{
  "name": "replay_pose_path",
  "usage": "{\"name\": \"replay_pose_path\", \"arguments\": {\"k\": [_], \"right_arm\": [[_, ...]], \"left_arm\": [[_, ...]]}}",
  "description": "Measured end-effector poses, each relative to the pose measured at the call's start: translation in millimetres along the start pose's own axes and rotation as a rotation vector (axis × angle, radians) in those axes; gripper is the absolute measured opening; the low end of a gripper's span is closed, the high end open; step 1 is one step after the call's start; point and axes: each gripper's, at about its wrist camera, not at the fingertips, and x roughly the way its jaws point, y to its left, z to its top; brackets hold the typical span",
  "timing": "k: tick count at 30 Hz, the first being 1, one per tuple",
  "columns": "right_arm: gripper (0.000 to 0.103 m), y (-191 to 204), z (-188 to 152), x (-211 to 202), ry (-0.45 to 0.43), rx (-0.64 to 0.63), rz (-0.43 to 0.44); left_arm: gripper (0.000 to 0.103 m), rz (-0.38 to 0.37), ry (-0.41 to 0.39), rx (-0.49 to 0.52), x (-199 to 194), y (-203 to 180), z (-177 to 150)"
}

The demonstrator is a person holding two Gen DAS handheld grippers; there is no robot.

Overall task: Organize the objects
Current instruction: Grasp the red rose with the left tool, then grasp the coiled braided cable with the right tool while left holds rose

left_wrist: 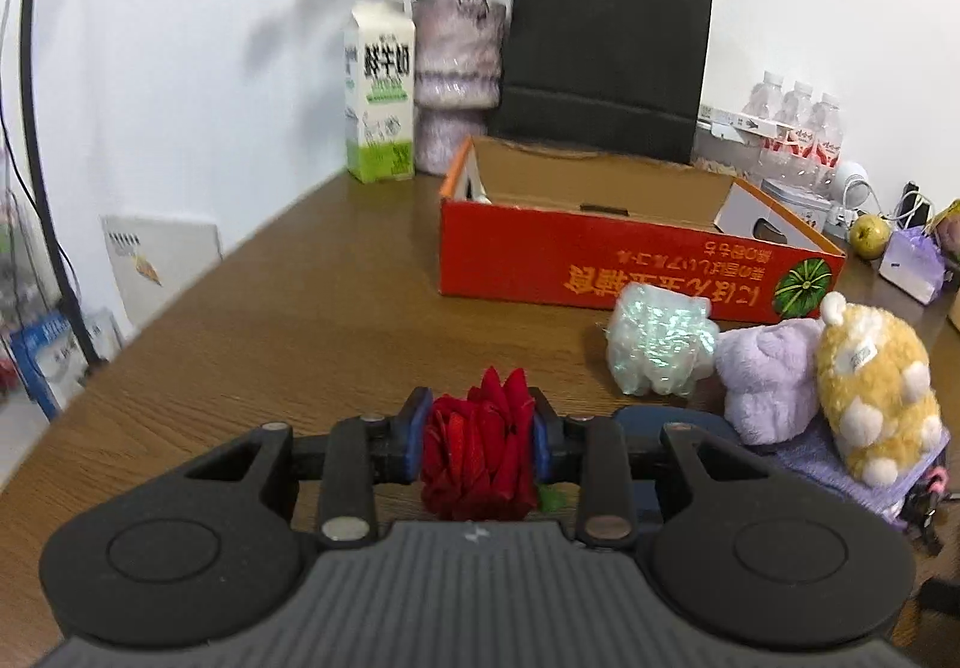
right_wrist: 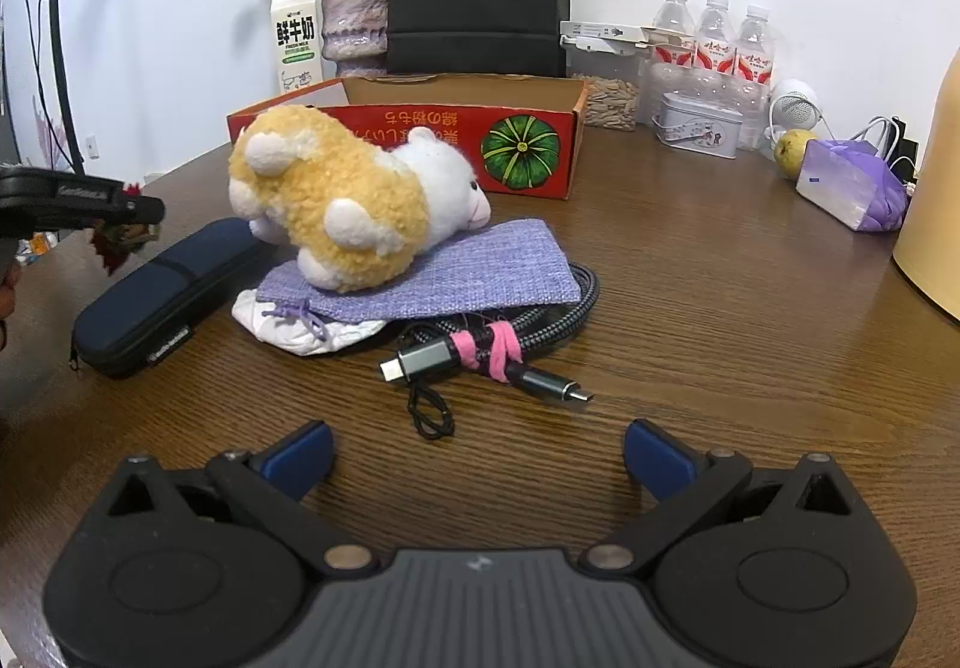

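- The left gripper squeezes a red rose between its two blue pads.
- The rose is dark red, with many pointy petals packed close together. A bit of green leaf peeks out at its lower right.
- The rose is up in the air, above the brown wooden table, in front of the red box.
- In the right wrist view, the same rose hangs at the far left, held by the left gripper. It looks darker and a bit dried there.
- The right gripper has its fingers spread wide, with nothing between them. It sits low over the table.
- The red box is open on top. It has a green pumpkin picture on its side.
- A fluffy yellow and white toy lies on a purple cloth bag.
- Just left of the toy is a dark blue case.
- A coiled cable with a pink tie lies in front of the purple bag, partly under it.
- In the left wrist view, a shiny clear lump and a soft purple toy sit next to the yellow toy.
- At the back stand a milk carton, a vase of pink flowers and a black paper bag.
- Three water bottles stand at the back right.
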Motion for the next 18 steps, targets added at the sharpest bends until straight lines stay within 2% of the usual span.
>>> {"name": "replay_pose_path", "arguments": {"k": [4,9,13,18], "right_arm": [[0.103,-0.8,1.8,-1.5,-0.013,0.006,0.003],[0.103,-2.4,18.0,-4.3,-0.061,-0.01,-0.042],[0.103,-1.8,33.6,9.3,-0.035,-0.058,-0.087],[0.1,0.4,45.3,36.2,0.025,-0.067,-0.082]], "left_arm": [[0.033,0.009,-0.017,0.012,-3.0,4.7,-3.2],[0.033,-0.002,-0.041,0.006,-8.3,6.9,-4.9],[0.033,-0.024,-0.047,-0.003,-9.3,9.0,-6.2],[0.033,-0.049,-0.042,-0.017,-6.7,11.2,-9.0]]}}
